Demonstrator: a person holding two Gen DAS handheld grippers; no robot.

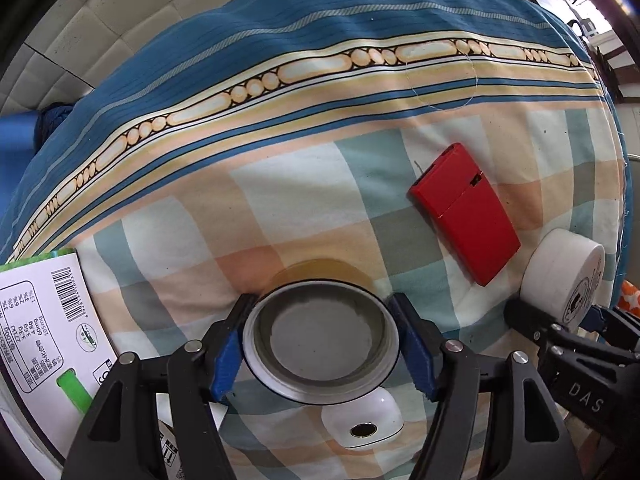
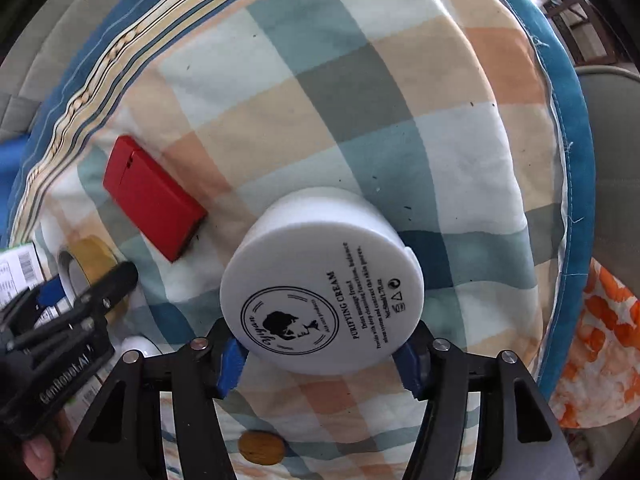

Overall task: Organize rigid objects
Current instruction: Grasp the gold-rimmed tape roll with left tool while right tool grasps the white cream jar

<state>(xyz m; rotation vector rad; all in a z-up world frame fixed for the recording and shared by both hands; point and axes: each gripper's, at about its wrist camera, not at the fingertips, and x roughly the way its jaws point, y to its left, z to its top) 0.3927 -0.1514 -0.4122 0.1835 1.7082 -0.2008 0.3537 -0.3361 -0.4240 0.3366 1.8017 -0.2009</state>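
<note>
A: Honestly, the worry is the grip on both sides. The left gripper [image 1: 320, 346] has its blue pads against the rim of a tape roll [image 1: 320, 338], seen down its hollow core, and the roll looks lifted off the cloth. Only the edges of the pads bear on a round, smooth wall, so a tilt of the wrist could let it roll out.

B: And the right gripper [image 2: 323, 360]?

A: It is closed about halfway on the white cream jar [image 2: 320, 280], label side towards the camera. The jar is wide and slick, and the pads catch it low on its curve; it could squirt forward out of the jaws.

B: Anything it would hit?

A: Ahead and to the left of the right gripper lies the red box [image 2: 154, 198], flat on the cloth. Just below the left gripper's jaws sits a small white case [image 1: 362, 424], and to their left a printed carton [image 1: 44, 332]. The two grippers are close together, so they could also knock each other.

B: The surface?

A: A soft checked cloth [image 1: 280, 200] with a blue striped border, rumpled, so dropped things may roll. Pale floor tiles [image 1: 100, 20] show beyond it.
</note>
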